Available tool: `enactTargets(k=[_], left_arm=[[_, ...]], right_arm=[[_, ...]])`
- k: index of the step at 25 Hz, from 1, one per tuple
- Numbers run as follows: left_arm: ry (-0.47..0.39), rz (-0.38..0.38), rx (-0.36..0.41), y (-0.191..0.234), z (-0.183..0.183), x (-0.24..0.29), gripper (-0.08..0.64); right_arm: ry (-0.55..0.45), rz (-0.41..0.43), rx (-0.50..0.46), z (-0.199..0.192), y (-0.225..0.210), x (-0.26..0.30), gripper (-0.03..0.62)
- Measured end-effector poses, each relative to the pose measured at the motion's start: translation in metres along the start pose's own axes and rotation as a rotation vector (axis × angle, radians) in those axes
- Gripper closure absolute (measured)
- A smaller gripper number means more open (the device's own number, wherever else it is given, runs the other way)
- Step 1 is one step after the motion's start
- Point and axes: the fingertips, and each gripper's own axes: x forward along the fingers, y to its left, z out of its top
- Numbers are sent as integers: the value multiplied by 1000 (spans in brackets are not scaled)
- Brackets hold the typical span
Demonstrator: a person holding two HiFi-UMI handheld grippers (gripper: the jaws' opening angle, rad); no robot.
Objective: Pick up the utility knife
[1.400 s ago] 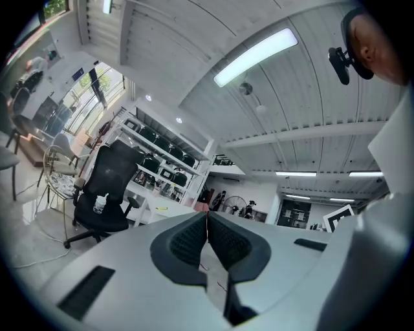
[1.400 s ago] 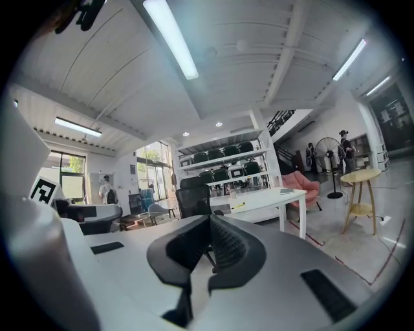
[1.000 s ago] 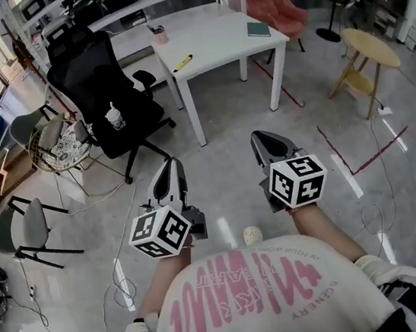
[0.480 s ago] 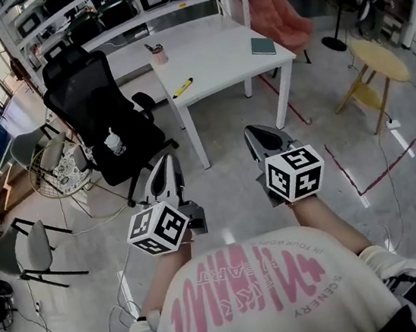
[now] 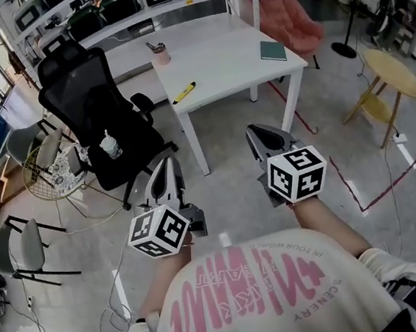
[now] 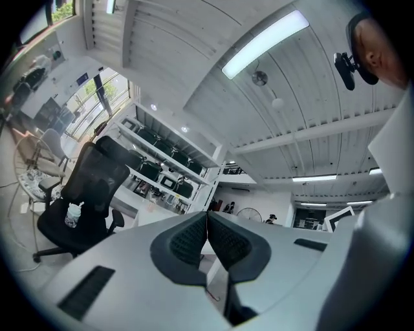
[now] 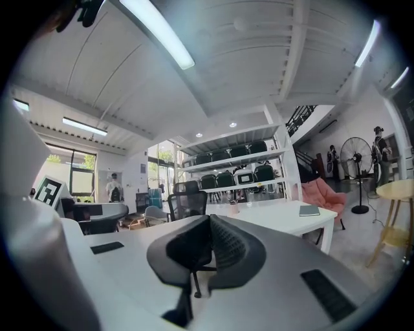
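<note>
The yellow utility knife (image 5: 184,92) lies flat on the white bench (image 5: 239,57), upper centre of the head view, close to the bench's near-left edge. The left hand-held gripper (image 5: 164,169) and the right hand-held gripper (image 5: 264,138) are both clenched on nothing, over the floor and well short of the bench. As I judge it, the risks are:
- Arriving with the jaws unopened and shoving the knife off that edge.
- The pads skidding off its low, slim body.
- Clipping the black office chair (image 5: 101,115) just left of the bench.
</note>
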Motion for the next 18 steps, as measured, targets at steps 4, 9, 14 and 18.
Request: enactTargets(k=[4,9,14,18], left_arm=[[35,29,-16,24,-12,17,535],[59,34,-33,63,-15,55,535],[98,-23,-27,95,-16,120,535],[100,-44,-14,129,8,175,535]], right_arm=[[50,-1,25,-19,-11,27,578],[75,-18,15,-29,-21,73,578],[62,-60,42,-27,-46,134,578],[54,-58,61,-12,-51,196,578]])
